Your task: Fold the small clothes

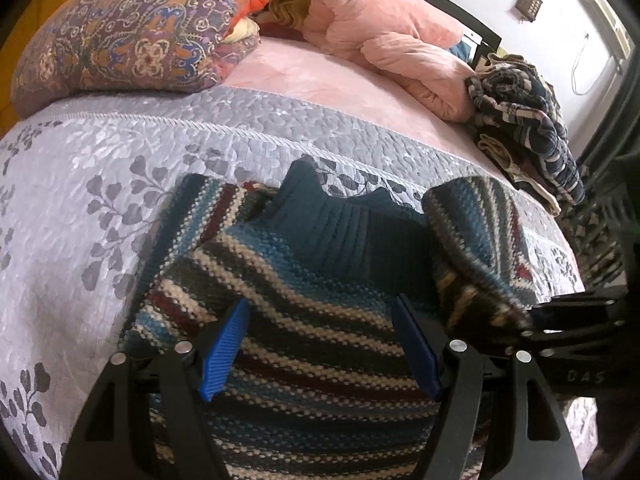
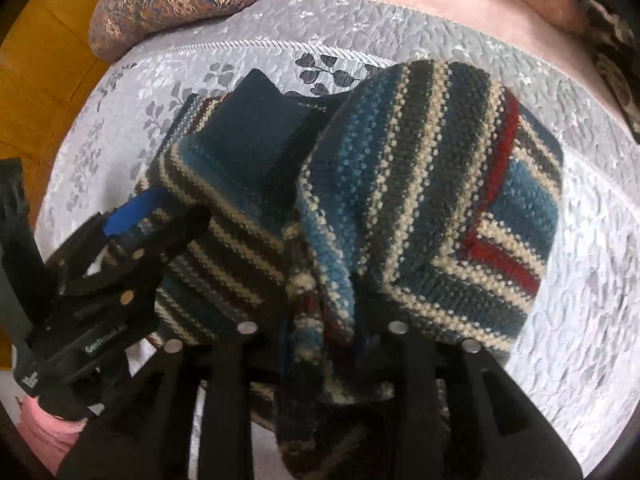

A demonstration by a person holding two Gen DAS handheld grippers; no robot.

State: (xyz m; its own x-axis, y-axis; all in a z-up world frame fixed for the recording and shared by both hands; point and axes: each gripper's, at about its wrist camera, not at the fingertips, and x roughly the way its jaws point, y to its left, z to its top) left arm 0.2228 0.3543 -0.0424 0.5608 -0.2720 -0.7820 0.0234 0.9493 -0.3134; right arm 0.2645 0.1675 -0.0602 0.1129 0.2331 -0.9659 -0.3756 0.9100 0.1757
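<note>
A: Sweater (image 1: 320, 320), striped knit with a dark teal ribbed collar, lies on the grey leaf-patterned bedspread (image 1: 80, 216) and fills the lower centre of the left wrist view.

B: Left gripper (image 1: 320, 352)?

A: Fingers spread wide. Blue pads (image 1: 224, 352) stand apart over the striped body with no cloth between them.

B: Right gripper (image 2: 320, 344)?

A: Bunched knit hangs between its black fingers (image 2: 228, 380) at lower centre of the right wrist view. Tips are buried in cloth, so I cannot tell whether they pinch it. From the left wrist view it enters at the right edge, with a fold of sweater draped over it.

B: Fold state?

A: One side is lifted and turned over toward the collar; red and cream stripes on it run at an angle to those on the body.

B: Surroundings?

A: Patterned cushion (image 1: 132, 36) upper left, pink quilt (image 1: 384, 36) top centre, heap of striped clothes (image 1: 524, 120) at right edge.
</note>
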